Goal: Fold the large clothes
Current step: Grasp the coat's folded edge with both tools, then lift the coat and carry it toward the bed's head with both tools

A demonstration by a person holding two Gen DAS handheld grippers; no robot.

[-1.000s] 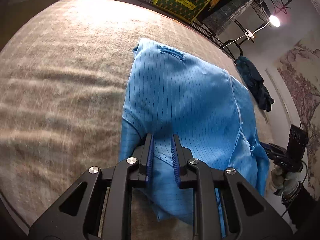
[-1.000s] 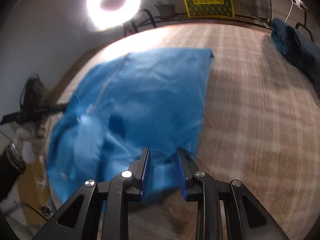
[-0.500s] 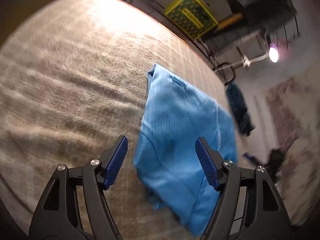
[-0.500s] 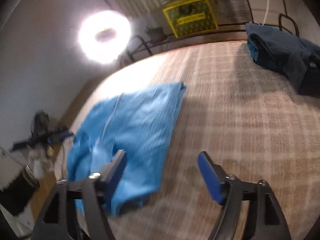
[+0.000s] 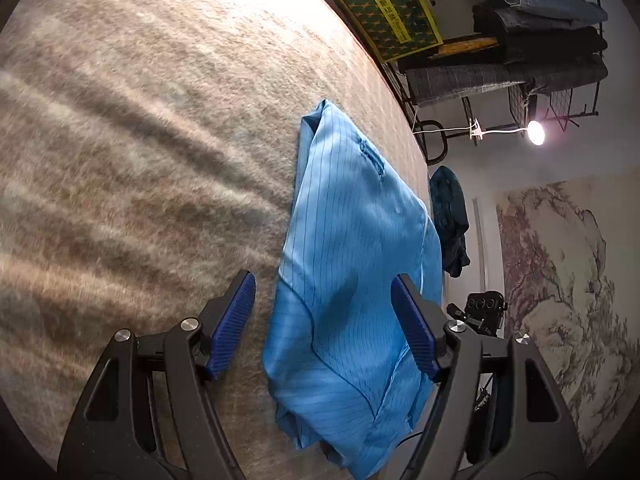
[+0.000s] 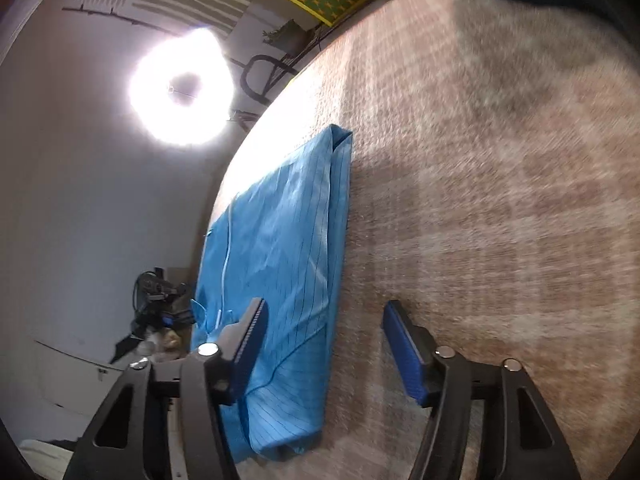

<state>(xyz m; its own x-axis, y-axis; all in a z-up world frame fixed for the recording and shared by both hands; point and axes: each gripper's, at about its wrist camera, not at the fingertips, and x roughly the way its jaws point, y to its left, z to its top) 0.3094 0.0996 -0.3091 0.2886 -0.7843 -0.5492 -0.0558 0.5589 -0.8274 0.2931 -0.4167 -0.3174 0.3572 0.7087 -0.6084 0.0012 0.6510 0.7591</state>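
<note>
Looking from your left claw, you have both blue pads spread wide with nothing pinched; they only frame the near part of the blue garment, which lies loose on the beige blanketed surface. Its jaws opened within the last second and are off the cloth now.

The garment lies as a long narrow strip. Its long axis runs away from you, from the bunched near end by the claws to a pointed far corner that aims at the yellow box and the rack of rolled fabric. A dark teal garment lies beyond its right edge, apart from it.

Moving to your right claw, it is open as well and has just narrowed a little, with no cloth between the pads; the left pad overlaps the garment and the right one sits over bare surface. The fold edge here looks straight, though this view is blurred, so I would not vouch for the layers underneath.

The risk sits at the near end: the layers there are rumpled and uneven. Pinch only the top ply and the next fold will drag the strip crooked or peel it open. Lifting one end ahead of the other would skew it too.
</note>
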